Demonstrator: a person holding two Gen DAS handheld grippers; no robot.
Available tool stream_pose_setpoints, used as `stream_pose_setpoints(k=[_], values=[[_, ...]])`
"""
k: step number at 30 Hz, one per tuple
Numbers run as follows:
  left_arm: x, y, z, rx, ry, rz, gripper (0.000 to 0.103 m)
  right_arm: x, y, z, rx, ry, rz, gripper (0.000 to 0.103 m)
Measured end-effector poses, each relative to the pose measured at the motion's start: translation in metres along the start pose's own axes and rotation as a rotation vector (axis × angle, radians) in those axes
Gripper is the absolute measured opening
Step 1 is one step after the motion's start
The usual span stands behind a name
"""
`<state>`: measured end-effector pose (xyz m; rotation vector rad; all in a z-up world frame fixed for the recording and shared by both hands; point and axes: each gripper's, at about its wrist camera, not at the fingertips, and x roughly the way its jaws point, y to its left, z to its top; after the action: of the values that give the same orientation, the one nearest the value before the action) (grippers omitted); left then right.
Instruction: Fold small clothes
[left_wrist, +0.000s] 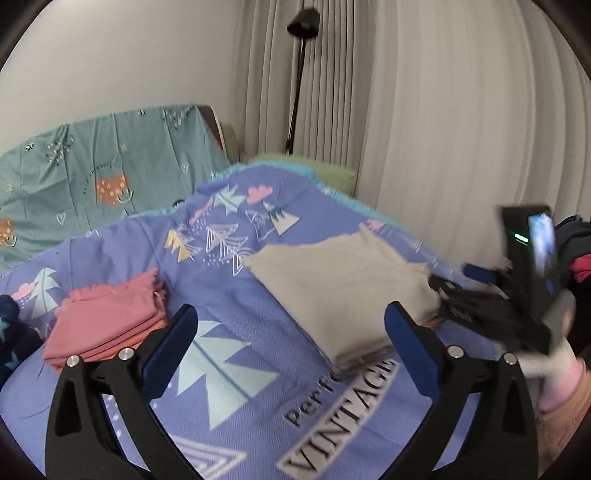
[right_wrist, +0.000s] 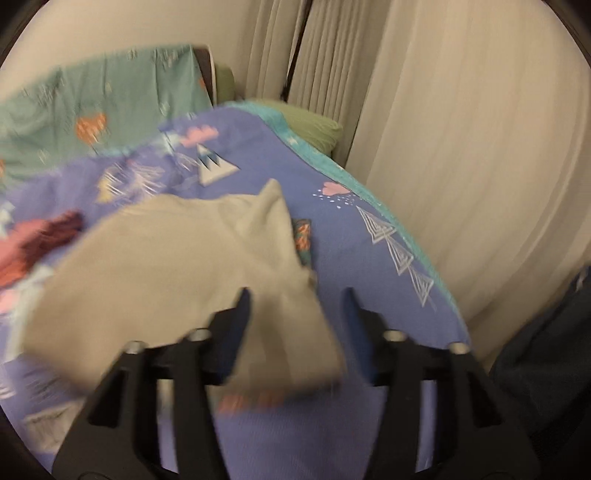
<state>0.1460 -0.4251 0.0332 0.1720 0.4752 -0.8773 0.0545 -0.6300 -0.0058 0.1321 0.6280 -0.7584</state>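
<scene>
A folded grey garment (left_wrist: 343, 291) lies on the purple patterned blanket (left_wrist: 229, 369), with a printed piece showing under its near edge. To its left sits a folded pink stack (left_wrist: 107, 321). My left gripper (left_wrist: 291, 328) stands wide open over bare blanket, its right finger just beside the grey garment's near corner. My right gripper (left_wrist: 447, 288) is blurred at the garment's right edge. In the right wrist view the right gripper (right_wrist: 295, 306) is open, and the grey garment's (right_wrist: 177, 266) near corner lies loose between its fingers. The pink stack (right_wrist: 37, 240) shows blurred at the left.
A teal heart-print sheet (left_wrist: 92, 181) hangs behind the bed, with a green pillow (left_wrist: 332, 173) beside it. Pale curtains (left_wrist: 461, 129) and a black lamp stand (left_wrist: 299, 85) fill the back. Dark clothes (left_wrist: 576, 251) pile at the right, a navy garment (left_wrist: 11, 332) at the left. A pink sleeve (left_wrist: 565, 387) shows at lower right.
</scene>
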Motion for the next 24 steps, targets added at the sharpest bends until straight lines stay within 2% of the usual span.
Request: stream_pose_setpoints(k=[1,2,3,5,6,8,10,12,14,16,24], values=[[-0.012,0.0,-0.001,-0.003,-0.013,-0.003,0.101,-0.022,-0.002,-0.006,0.011,-0.032,0.007,0.072],[-0.021,-0.001,-0.002,-0.005,-0.022,-0.003,0.101,-0.045,-0.003,-0.011,0.021,-0.069,0.006,0.081],[-0.029,-0.003,-0.003,-0.007,-0.032,-0.001,0.101,-0.073,-0.004,-0.018,0.036,-0.125,-0.004,0.091],[-0.047,-0.006,-0.004,-0.011,-0.052,0.01,0.102,-0.122,-0.004,-0.031,0.076,-0.247,-0.031,0.101],[-0.055,-0.007,-0.005,-0.015,-0.061,0.021,0.102,-0.153,-0.003,-0.039,0.103,-0.32,-0.039,0.101],[-0.071,-0.009,-0.006,-0.032,-0.066,0.054,0.102,-0.181,0.001,-0.043,0.102,-0.359,0.0,0.101],[-0.085,-0.011,-0.008,-0.053,-0.059,0.084,0.102,-0.205,0.005,-0.046,0.08,-0.345,0.074,0.101],[-0.097,-0.012,-0.01,-0.056,-0.044,0.126,0.102,-0.222,0.009,-0.049,0.079,-0.34,0.109,0.101],[-0.112,-0.017,-0.014,-0.031,-0.032,0.194,0.102,-0.236,0.013,-0.053,0.079,-0.336,0.112,0.101],[-0.125,-0.019,-0.016,-0.009,-0.045,0.221,0.102,-0.242,0.018,-0.054,0.072,-0.319,0.106,0.101],[-0.178,-0.009,-0.028,-0.043,-0.067,0.162,0.102,-0.263,0.029,-0.074,0.081,-0.224,0.078,0.101]])
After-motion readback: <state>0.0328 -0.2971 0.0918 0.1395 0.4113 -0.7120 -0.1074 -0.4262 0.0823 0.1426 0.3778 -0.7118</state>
